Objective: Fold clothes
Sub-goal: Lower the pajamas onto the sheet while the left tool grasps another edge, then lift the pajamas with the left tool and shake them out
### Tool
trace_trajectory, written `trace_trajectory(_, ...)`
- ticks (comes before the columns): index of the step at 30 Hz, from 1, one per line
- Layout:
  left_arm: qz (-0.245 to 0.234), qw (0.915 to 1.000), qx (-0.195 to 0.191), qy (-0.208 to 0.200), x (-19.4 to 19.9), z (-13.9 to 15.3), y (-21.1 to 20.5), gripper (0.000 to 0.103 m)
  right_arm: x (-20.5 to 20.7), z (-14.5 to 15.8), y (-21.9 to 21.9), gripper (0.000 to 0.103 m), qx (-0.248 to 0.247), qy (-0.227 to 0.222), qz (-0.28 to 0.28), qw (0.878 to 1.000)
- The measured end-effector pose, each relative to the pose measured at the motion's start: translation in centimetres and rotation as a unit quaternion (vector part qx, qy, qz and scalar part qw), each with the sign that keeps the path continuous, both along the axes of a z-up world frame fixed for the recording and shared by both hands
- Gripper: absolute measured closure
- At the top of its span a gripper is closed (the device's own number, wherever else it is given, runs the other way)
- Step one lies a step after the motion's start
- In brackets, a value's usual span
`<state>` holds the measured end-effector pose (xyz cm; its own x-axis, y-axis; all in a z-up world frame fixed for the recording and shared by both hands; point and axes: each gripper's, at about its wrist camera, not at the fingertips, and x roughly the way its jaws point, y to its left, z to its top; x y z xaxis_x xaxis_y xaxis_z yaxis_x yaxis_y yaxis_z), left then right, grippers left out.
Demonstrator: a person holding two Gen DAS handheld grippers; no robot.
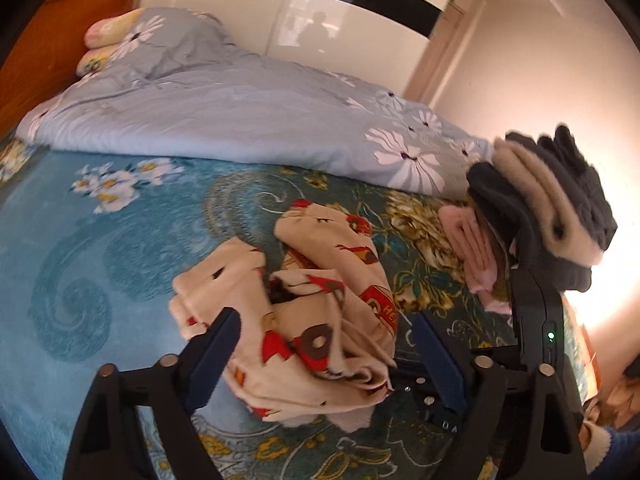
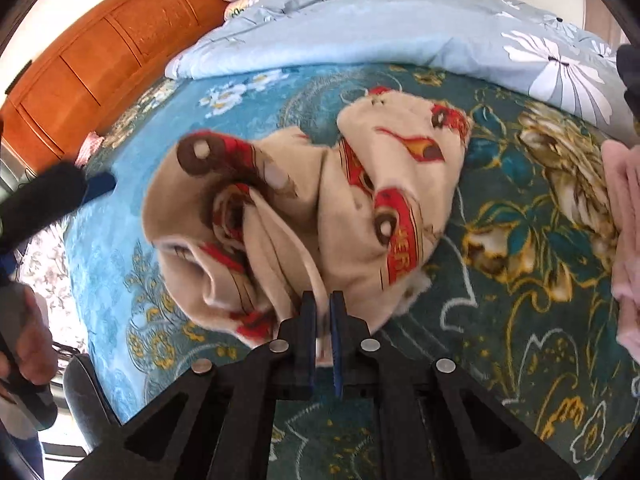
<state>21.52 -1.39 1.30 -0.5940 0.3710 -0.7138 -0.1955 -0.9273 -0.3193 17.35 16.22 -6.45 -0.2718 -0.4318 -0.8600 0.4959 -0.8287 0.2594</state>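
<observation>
Left gripper (image 1: 324, 356): fingers (image 1: 218, 354) spread wide, nothing between pads, pointing forward and down. Right gripper (image 2: 323, 320): fingers (image 2: 308, 320) nearly closed, pinching cream cloth edge (image 2: 320, 280). Person's bare hand (image 2: 28, 340) grips left handle.

A bed (image 1: 100, 240) with a teal floral cover fills the frame; a pale blue quilt (image 1: 224, 116) lies across its far side. An orange wooden headboard (image 2: 108, 52) stands upper left, bright light at right.

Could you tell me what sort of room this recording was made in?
Most likely a bedroom: a bed with a blue floral quilt, pillows against a wooden headboard, and folded clothes stacked on it.
</observation>
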Motion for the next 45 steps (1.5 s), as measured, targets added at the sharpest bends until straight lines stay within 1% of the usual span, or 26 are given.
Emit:
trace_trajectory(2,-0.007,0.9999,0.003,-0.012,-0.8,-0.4,0.7,0.029,0.3,-0.4,0.6,0.096,-0.007,-0.005,-0.002,1.000)
trace_trajectory(3,-0.008,0.9997,0.007,-0.021,-1.2,-0.7,0.9,0.038,0.4,-0.5,0.8,0.096,-0.012,-0.007,-0.006,1.000)
trace_trajectory(4,-0.008,0.9994,0.011,-0.031,-1.7,-1.0,0.9,0.048,0.4,-0.5,1.1,0.096,-0.017,-0.009,-0.009,1.000)
trace_trajectory(5,-0.007,0.9990,0.015,-0.040,-2.1,-1.3,0.9,0.055,0.4,-0.6,1.3,0.096,-0.022,-0.011,-0.011,1.000)
trace_trajectory(6,-0.004,0.9987,0.016,-0.049,-2.4,-1.6,0.9,0.067,0.4,-0.6,1.5,0.096,-0.027,-0.013,-0.014,0.999)
trace_trajectory(7,-0.001,0.9985,0.012,-0.054,-2.7,-1.8,1.0,0.077,0.4,-0.6,1.5,0.096,-0.029,-0.013,-0.016,0.999)
trace_trajectory(9,0.004,0.9985,0.003,-0.055,-2.8,-2.0,0.9,0.081,0.4,-0.6,1.5,0.096,-0.032,-0.014,-0.019,0.999)
trace_trajectory(11,0.004,0.9989,-0.006,-0.047,-2.7,-1.8,0.9,0.086,0.3,-0.6,1.6,0.096,-0.034,-0.013,-0.022,0.999)
trace_trajectory(12,0.003,0.9990,-0.012,-0.042,-2.5,-1.7,0.9,0.091,0.3,-0.6,1.6,0.096,-0.034,-0.012,-0.022,0.999)
trace_trajectory(15,-0.001,0.9985,-0.043,-0.033,-2.3,-1.3,1.3,0.092,0.0,-0.5,1.4,0.096,-0.032,-0.006,-0.023,0.999)
trace_trajectory(18,-0.005,0.9983,-0.051,-0.028,-2.1,-1.2,1.3,0.092,-0.4,-0.5,1.1,0.096,-0.034,-0.008,-0.023,0.999)
trace_trajectory(23,0.003,0.9977,-0.064,-0.023,-1.8,-0.9,0.9,0.092,-0.5,-0.4,0.7,0.094,-0.043,-0.014,-0.021,0.999)
trace_trajectory(26,0.002,0.9975,-0.068,-0.017,-1.5,-0.7,0.8,0.092,-0.7,1.1,1.4,0.099,-0.007,0.036,-0.054,0.998)
trace_trajectory(28,0.000,0.9973,-0.073,-0.012,-1.3,-0.6,0.9,0.092,-0.8,2.3,2.0,0.099,0.021,0.073,-0.079,0.994)
trace_trajectory(31,0.003,0.9972,-0.074,-0.007,-1.1,-0.4,0.9,0.092,-1.0,4.0,2.9,0.099,0.061,0.128,-0.116,0.983)
trace_trajectory(33,0.001,0.9975,-0.071,-0.002,-1.0,-0.1,0.9,0.092,-1.2,5.4,3.1,0.099,0.075,0.158,-0.136,0.975)
trace_trajectory(35,-0.002,0.9978,-0.066,0.004,-1.0,0.2,1.1,0.092,-1.2,7.0,3.5,0.099,0.073,0.186,-0.147,0.969)
trace_trajectory(40,-0.016,0.9990,-0.023,0.035,-0.3,2.4,1.5,0.092,-0.5,11.6,3.4,0.099,0.049,0.248,-0.142,0.957)
trace_trajectory(45,-0.018,0.9977,-0.006,0.065,0.6,5.1,1.4,0.091,0.3,16.2,3.2,0.099,0.020,0.307,-0.133,0.942)
